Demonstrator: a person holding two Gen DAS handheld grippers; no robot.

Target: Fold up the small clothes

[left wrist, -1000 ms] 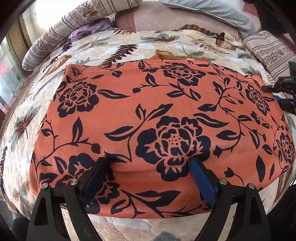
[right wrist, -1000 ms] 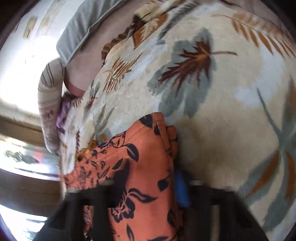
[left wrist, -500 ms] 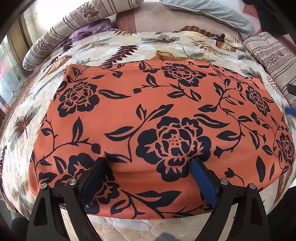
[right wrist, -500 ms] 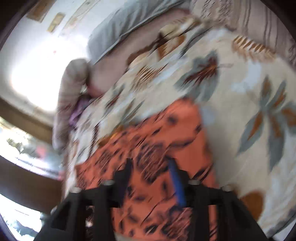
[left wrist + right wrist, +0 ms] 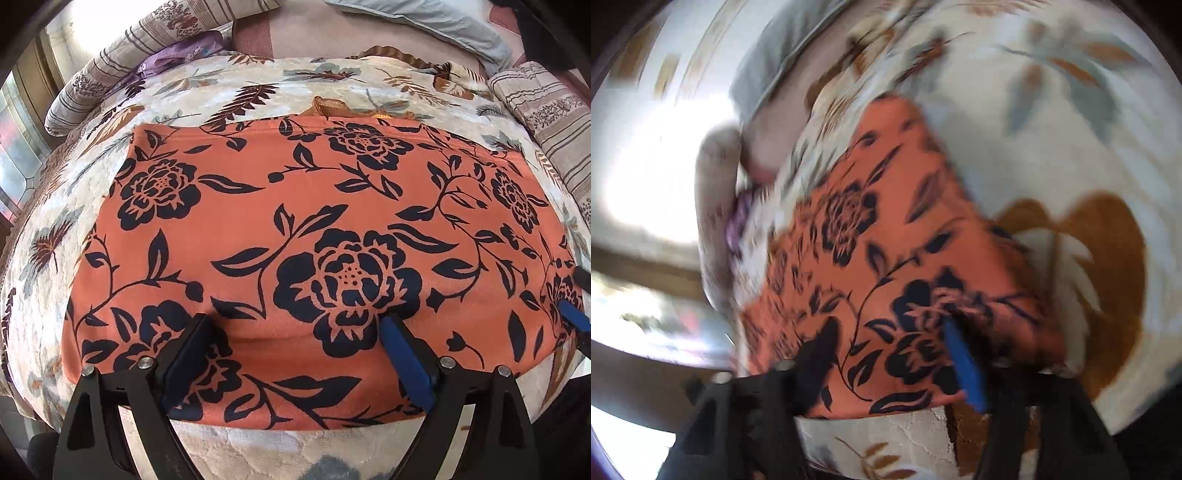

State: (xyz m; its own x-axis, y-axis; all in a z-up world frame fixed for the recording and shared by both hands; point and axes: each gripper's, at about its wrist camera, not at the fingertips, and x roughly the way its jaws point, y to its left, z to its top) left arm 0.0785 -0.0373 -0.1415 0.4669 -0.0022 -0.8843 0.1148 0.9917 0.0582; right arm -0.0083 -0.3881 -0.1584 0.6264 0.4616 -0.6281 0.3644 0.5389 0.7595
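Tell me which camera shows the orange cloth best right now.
The left wrist view: the orange cloth lies sharp and nearly whole, flat on the bedspread. The right wrist view is motion-blurred and shows only one end of the cloth, seen at an angle.

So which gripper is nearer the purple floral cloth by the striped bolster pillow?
Left, as far as I can judge. The left gripper sits at the orange floral garment's near hem; the purple cloth lies beyond its far-left corner. The right gripper is at the opposite end.
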